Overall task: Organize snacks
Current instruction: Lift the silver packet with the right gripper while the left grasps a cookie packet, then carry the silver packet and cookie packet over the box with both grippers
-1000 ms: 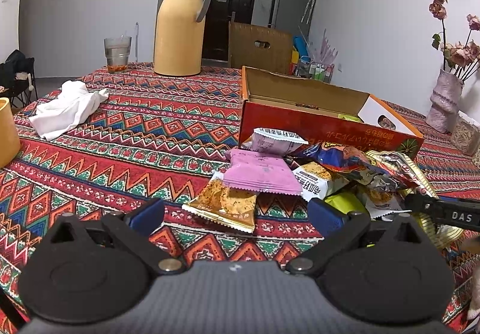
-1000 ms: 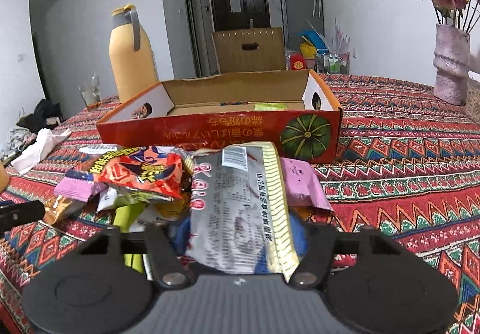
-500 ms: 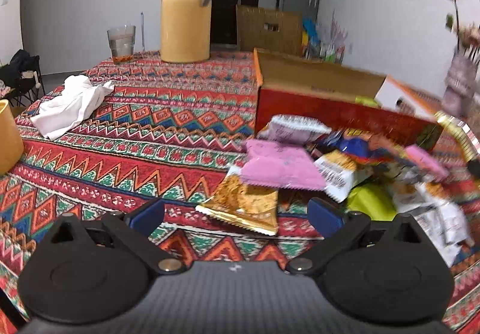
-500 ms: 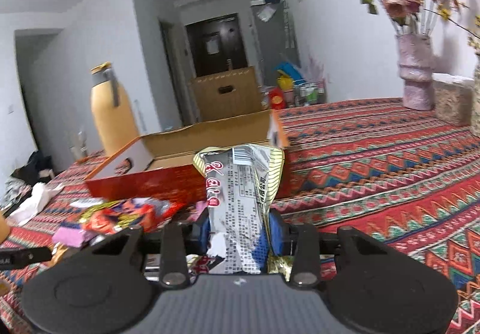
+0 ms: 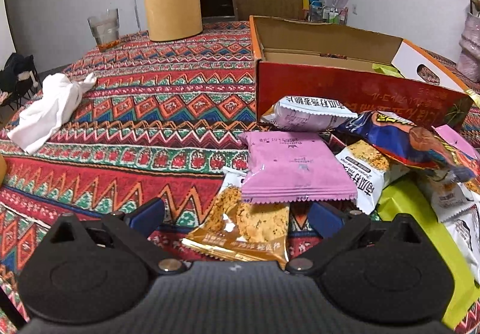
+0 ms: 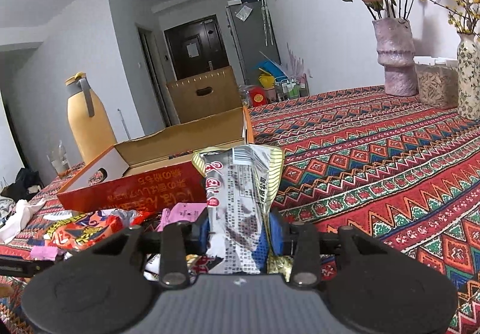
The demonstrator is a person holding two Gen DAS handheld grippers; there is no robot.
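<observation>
The grey and white foil snack packet with a gold striped edge (image 6: 240,202) is standing upright between the blue pads of the right hand-held gripper (image 6: 241,232), lifted clear of the pile. The jaws have just been closing on it, and now they are pinching it narrowly; a second ago it was still lying flat in front of the open red and orange cardboard box (image 6: 150,181). I judge that this packet is now going toward the box, which is looking almost empty inside.

In front of the box, the other snacks are lying in a loose heap: a pink matte packet (image 5: 295,167), a gold cracker packet (image 5: 243,229) partly under it, a pale lilac packet (image 5: 303,116) against the red wall, and a dark blue chip bag (image 5: 411,142).

The left hand-held gripper (image 5: 237,215) is standing wide open, and it has been coming closer to the heap. The gold cracker packet is lying between its fingers, not pressed. This one is probably the next to take.

The desk with the red zigzag cloth (image 5: 135,124) is carrying everything.
</observation>
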